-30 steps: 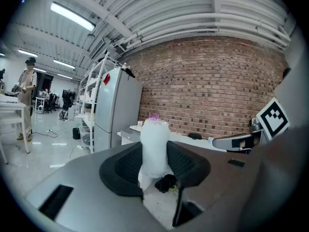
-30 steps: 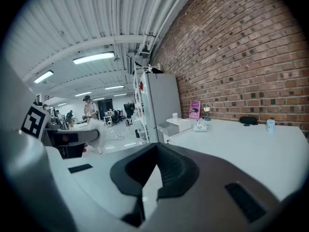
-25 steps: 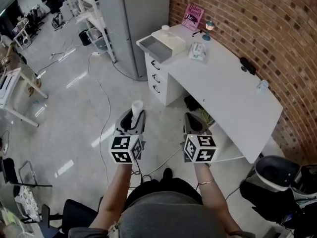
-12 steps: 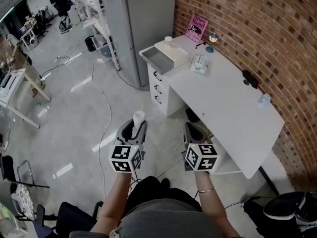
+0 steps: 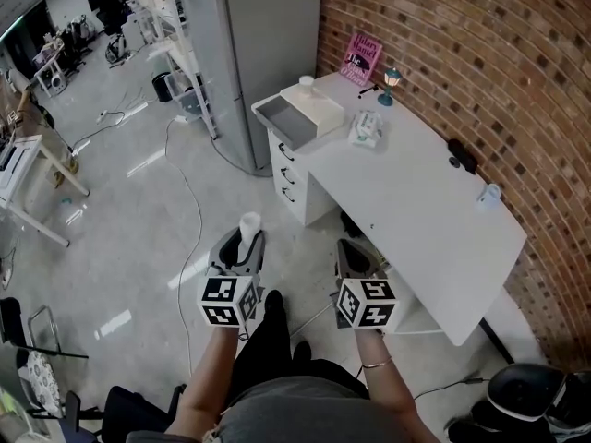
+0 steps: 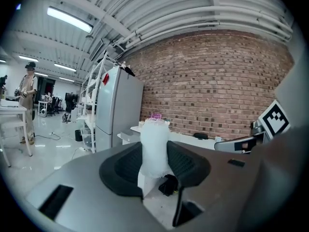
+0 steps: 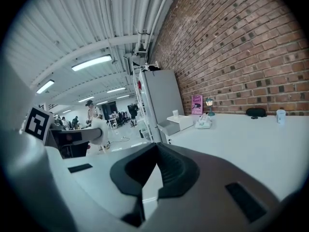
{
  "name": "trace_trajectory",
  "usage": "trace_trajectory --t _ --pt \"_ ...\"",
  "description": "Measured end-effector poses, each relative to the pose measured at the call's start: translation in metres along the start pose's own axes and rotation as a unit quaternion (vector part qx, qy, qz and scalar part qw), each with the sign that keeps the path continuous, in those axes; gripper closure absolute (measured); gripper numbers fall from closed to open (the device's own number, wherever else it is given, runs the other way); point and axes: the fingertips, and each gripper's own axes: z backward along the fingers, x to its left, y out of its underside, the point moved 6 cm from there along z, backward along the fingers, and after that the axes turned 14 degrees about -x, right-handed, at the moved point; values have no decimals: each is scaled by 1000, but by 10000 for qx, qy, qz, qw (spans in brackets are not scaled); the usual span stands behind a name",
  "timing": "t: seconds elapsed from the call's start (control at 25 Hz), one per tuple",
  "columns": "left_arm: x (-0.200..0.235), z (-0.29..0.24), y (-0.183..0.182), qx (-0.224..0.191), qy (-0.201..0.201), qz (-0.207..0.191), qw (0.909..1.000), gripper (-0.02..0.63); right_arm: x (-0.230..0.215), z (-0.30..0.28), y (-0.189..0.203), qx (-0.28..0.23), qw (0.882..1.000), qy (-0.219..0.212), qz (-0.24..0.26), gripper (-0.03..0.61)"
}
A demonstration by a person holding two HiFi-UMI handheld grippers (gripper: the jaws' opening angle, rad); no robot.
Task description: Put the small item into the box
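My left gripper is shut on a small white item, a pale upright cylinder that stands up between the dark pads. It hangs over the floor, left of the desk's near end. In the left gripper view the item fills the middle. An open white box with a grey tray-like front sits on the desk's far left end, well ahead of both grippers. My right gripper is beside the left, shut with nothing in it; its jaws meet at the tips. The box shows far off.
A long white desk runs along the brick wall, with drawers under its far end. On it are a pink book, a small lamp, a pale bundle and a cup. A grey cabinet stands left; a cable crosses the floor.
The person has stepped forward: a dark leg now shows between the arms. Both grippers sit lower in the head view. The white item stays in the left gripper.
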Motion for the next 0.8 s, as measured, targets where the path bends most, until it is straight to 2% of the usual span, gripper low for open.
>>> trace_trajectory --t 0.28,0.8 --pt "23 -44 14 58 88 167 9998 445 -11 -49 -2 -16 9998 110 135 583" --pt "109 -165 14 93 221 332 9992 445 -18 -183 -19 -55 9991 243 335 583"
